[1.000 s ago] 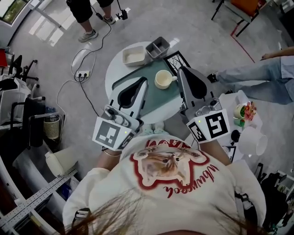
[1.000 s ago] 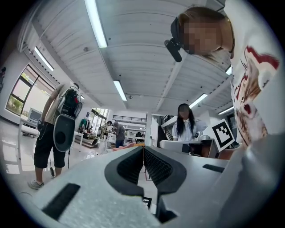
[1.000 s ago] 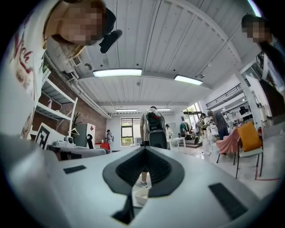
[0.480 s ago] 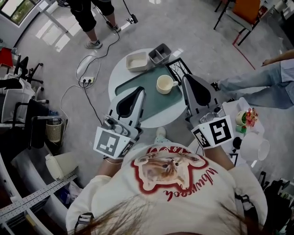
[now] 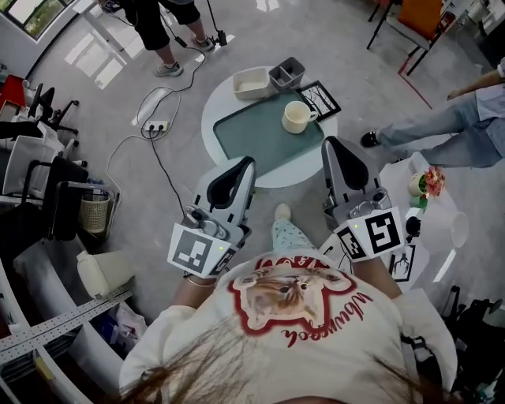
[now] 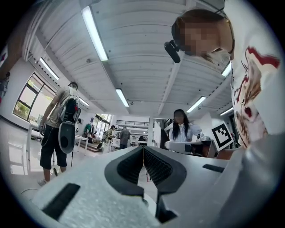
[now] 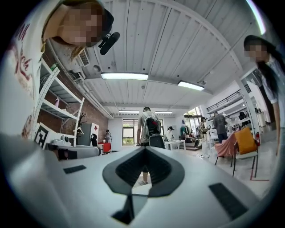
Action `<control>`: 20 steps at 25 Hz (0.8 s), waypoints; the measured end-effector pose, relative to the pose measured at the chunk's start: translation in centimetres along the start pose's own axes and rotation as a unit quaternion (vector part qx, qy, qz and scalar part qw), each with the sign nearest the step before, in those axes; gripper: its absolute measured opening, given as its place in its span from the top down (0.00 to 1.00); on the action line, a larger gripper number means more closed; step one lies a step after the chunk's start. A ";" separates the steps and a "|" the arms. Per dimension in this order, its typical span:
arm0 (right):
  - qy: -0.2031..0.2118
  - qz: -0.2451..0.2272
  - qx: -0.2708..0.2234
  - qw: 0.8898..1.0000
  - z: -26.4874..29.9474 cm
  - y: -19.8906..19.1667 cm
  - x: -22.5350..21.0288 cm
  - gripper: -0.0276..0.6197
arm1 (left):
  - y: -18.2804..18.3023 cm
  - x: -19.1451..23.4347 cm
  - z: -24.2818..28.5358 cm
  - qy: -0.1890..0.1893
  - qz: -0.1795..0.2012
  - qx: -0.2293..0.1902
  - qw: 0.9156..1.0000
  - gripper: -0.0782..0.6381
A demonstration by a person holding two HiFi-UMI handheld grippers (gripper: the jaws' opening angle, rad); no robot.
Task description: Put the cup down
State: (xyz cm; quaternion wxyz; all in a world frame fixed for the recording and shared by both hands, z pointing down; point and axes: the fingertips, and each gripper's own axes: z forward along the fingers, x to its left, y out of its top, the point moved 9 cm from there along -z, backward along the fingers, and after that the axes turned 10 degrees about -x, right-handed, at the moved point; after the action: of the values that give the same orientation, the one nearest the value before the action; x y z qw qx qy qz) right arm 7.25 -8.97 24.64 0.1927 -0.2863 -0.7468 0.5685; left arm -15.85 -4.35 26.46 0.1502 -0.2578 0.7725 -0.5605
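Note:
The cream cup [image 5: 297, 117] stands upright on the green mat [image 5: 256, 138] of the round white table [image 5: 211, 126], handle to the right, with nothing touching it. My left gripper [image 5: 244, 162] is held near the table's front left rim, well short of the cup. Off the table's front right, my right gripper [image 5: 331, 144] is also apart from the cup. In the left gripper view the left gripper [image 6: 143, 149] has its jaws shut and empty. The right gripper [image 7: 144, 149] is shut and empty too. Both gripper views look into the room, and the cup is hidden from them.
A white tray [image 5: 252, 83], a grey two-part bin [image 5: 286, 73] and a black-framed picture [image 5: 319, 99] sit at the table's far side. A power strip with cables [image 5: 156, 125] lies on the floor. One person stands beyond [image 5: 154, 24]; another's legs [image 5: 434, 126] reach in from the right.
Both grippers have drawn back from over the table toward the body, and the view has backed away. The cup stays on the mat.

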 end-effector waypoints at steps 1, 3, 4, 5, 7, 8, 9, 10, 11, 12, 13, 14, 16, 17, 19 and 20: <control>0.002 0.002 0.002 1.000 -1.0 0.0 1.4 0.91 | 0.4 -0.6 -1.6 0.003 -0.002 0.000 1.000 0.87; 0.003 0.004 0.003 1.000 -3.1 0.2 4.3 0.91 | 1.2 -1.8 -4.7 0.007 -0.005 -0.003 1.000 0.87; 0.002 0.004 0.003 1.000 -4.2 0.3 5.7 0.91 | 1.7 -2.4 -6.2 0.008 -0.006 -0.005 1.000 0.87; -0.001 0.005 0.001 1.000 -5.3 0.5 7.0 0.91 | 2.2 -3.0 -7.7 0.008 -0.006 -0.005 1.000 0.87; -0.007 0.006 0.001 1.000 -7.6 1.0 9.4 0.91 | 2.9 -4.4 -10.4 0.008 -0.009 0.000 1.000 0.87; -0.010 0.006 0.001 1.000 -8.7 1.3 10.4 0.91 | 3.2 -5.1 -11.6 0.007 -0.011 0.002 1.000 0.87; -0.012 0.005 0.001 1.000 -9.8 1.6 11.3 0.91 | 3.4 -5.9 -12.7 0.006 -0.014 0.004 1.000 0.87; -0.015 0.004 0.000 1.000 -10.8 2.1 12.1 0.91 | 3.7 -6.6 -13.7 0.003 -0.015 0.006 1.000 0.87; -0.017 0.002 -0.002 1.000 -11.8 2.5 12.7 0.91 | 3.8 -7.2 -14.5 -0.001 -0.016 0.008 1.000 0.87; -0.020 0.001 -0.002 1.000 -12.8 2.9 13.3 0.91 | 3.9 -8.0 -15.1 -0.005 -0.016 0.009 1.000 0.87; -0.023 -0.001 -0.002 1.000 -13.7 3.2 13.7 0.91 | 4.0 -8.7 -15.7 -0.009 -0.018 0.010 1.000 0.87; -0.024 -0.002 -0.002 1.000 -14.7 3.5 14.1 0.91 | 4.2 -9.5 -16.1 -0.013 -0.020 0.009 1.000 0.87; -0.023 -0.006 -0.002 1.000 -16.3 4.0 15.0 0.91 | 4.8 -11.0 -16.8 -0.019 -0.024 0.002 1.000 0.87; -0.021 -0.006 -0.003 1.000 -16.8 4.1 15.3 0.91 | 5.1 -11.6 -17.1 -0.022 -0.023 -0.003 1.000 0.87; -0.019 -0.003 -0.007 1.000 -17.7 4.4 16.0 0.91 | 5.8 -12.8 -17.7 -0.025 -0.021 -0.008 0.999 0.87; -0.018 0.000 -0.011 1.000 -18.0 4.6 16.3 0.91 | 6.1 -13.5 -18.1 -0.026 -0.022 -0.007 0.999 0.87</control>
State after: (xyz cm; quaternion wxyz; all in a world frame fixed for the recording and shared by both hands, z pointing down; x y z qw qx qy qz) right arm 6.85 15.75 24.64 0.1765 -0.2781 -0.7562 0.5654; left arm -15.59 19.00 25.81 0.1563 -0.2901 0.7663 -0.5516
